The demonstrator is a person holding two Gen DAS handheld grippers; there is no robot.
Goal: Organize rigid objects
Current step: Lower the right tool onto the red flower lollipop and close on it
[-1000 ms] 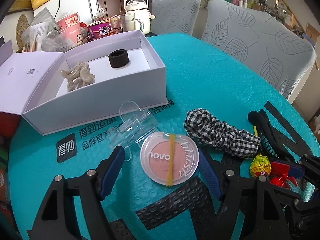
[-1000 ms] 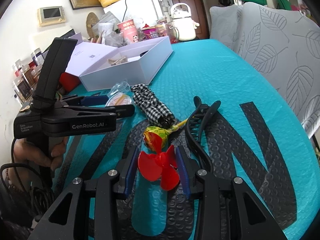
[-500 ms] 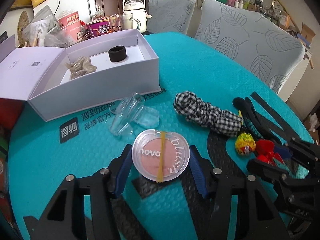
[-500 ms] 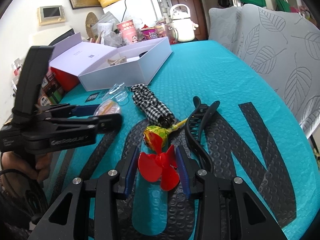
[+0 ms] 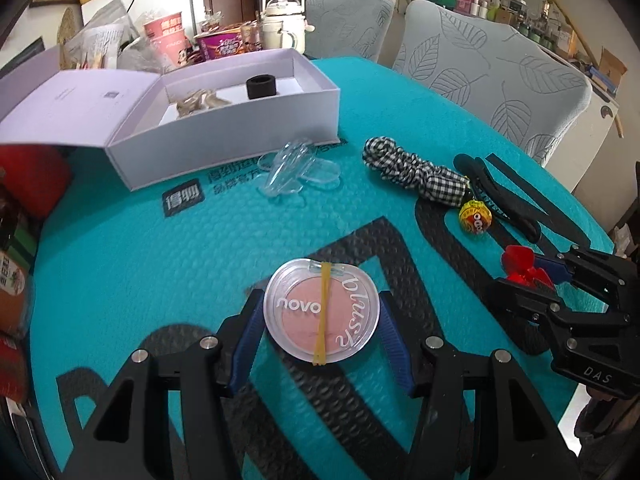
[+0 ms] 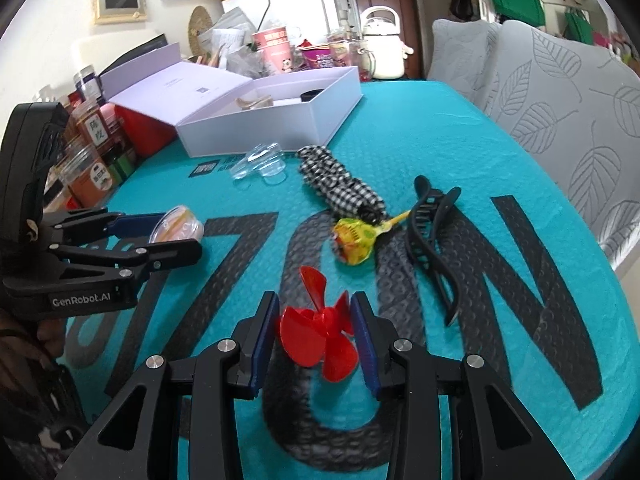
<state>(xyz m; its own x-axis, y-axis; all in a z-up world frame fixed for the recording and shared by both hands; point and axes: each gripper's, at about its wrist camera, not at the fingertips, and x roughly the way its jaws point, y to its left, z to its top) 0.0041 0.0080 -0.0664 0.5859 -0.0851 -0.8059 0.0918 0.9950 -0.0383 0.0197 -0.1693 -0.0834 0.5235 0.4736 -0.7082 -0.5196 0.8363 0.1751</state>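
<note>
Blush compact, round and clear-lidded with a yellow band across it, clamped between the blue pads of the left gripper, seemingly held just above the teal mat, near the front edge. Red propeller pinched likewise in the right gripper, jaws narrowed onto its blades, low over the mat's black lettering. Seen from the right wrist, left gripper off to the left, compact edge-on in its jaws.

Farther out on the mat: lollipop just beyond the propeller, stick pointing right toward a black claw clip; checked scrunchie touching the lollipop on its far side; clear plastic clip left of the scrunchie, just in front of the box.

Open white box at far left, lid folded out to the left, holding a black ring and a beige clip. Behind it, cups, a kettle and clutter; leaf-patterned chairs at far right.
</note>
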